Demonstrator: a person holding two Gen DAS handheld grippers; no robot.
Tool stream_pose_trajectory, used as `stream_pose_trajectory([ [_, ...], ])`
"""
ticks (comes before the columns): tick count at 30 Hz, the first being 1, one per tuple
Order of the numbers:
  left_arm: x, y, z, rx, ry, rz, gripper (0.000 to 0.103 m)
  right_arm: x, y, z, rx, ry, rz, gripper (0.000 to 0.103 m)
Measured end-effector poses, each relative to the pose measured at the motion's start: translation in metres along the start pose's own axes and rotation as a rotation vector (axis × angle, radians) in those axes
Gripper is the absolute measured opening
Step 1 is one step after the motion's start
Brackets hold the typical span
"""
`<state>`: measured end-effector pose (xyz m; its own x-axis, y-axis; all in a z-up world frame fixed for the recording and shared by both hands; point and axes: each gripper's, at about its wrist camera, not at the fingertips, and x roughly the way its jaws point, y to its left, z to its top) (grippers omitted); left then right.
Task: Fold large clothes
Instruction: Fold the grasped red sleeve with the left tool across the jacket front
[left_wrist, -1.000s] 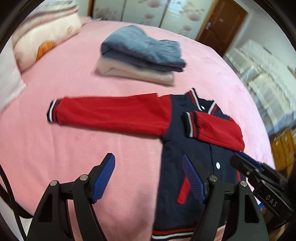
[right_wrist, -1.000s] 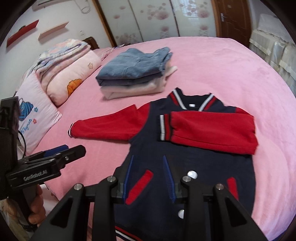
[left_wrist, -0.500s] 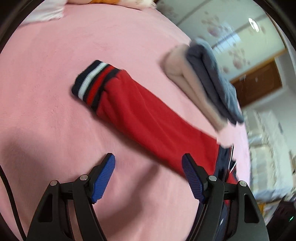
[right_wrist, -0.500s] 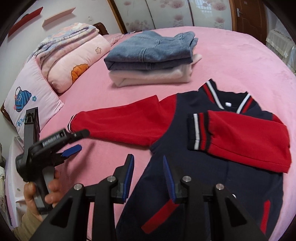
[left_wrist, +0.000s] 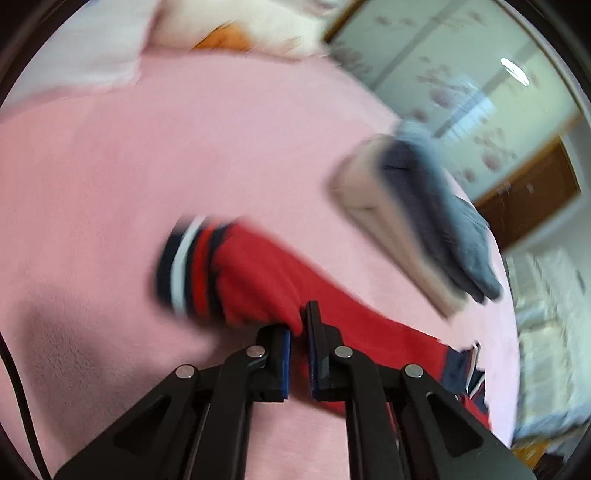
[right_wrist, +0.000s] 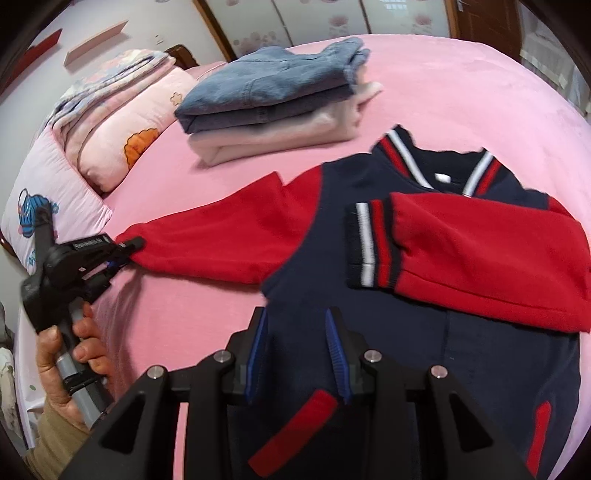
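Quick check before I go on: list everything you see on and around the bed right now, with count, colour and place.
jacket: one, navy body with red sleeves, flat on the bed, one sleeve already folded across the chest.
outstretched sleeve: one, red with a striped cuff, lying out to the side, pinched near the cuff.
folded clothes: one stack, blue denim on a cream piece, beyond the jacket.
bedspread: one, pink, under everything.
pillows and quilts: a pile, pink and white prints, at the head of the bed.
wardrobe doors: pale, flower pattern, behind the bed.
left gripper: black with blue fingers, shut on the sleeve.
right gripper: black with blue fingers, open above the jacket body.
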<state>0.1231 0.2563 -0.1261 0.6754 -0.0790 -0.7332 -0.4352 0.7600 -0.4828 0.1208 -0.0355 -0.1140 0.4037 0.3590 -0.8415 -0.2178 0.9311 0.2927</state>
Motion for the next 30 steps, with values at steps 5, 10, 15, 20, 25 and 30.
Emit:
stream_pose_trajectory([
  [5,-0.018,-0.101,-0.016,0.248,-0.003,-0.11,0.005,-0.018,-0.03,-0.005,0.056,-0.031,-0.015,0.033],
  [10,-0.017,-0.186,-0.062,0.439,0.058,-0.235,0.005,-0.047,-0.075,-0.012,0.138,-0.089,-0.056,0.033],
  [15,0.023,-0.244,-0.13,0.593,0.291,-0.269,0.047,-0.069,-0.122,-0.024,0.224,-0.115,-0.109,0.033],
  [20,0.042,-0.244,-0.167,0.61,0.427,-0.243,0.059,-0.08,-0.154,-0.037,0.299,-0.123,-0.127,0.033],
  [25,0.028,-0.225,-0.164,0.536,0.492,-0.301,0.079,-0.083,-0.162,-0.042,0.314,-0.133,-0.117,0.033],
  [30,0.012,-0.2,-0.172,0.485,0.562,-0.315,0.079,-0.084,-0.153,-0.037,0.294,-0.15,-0.09,0.033],
])
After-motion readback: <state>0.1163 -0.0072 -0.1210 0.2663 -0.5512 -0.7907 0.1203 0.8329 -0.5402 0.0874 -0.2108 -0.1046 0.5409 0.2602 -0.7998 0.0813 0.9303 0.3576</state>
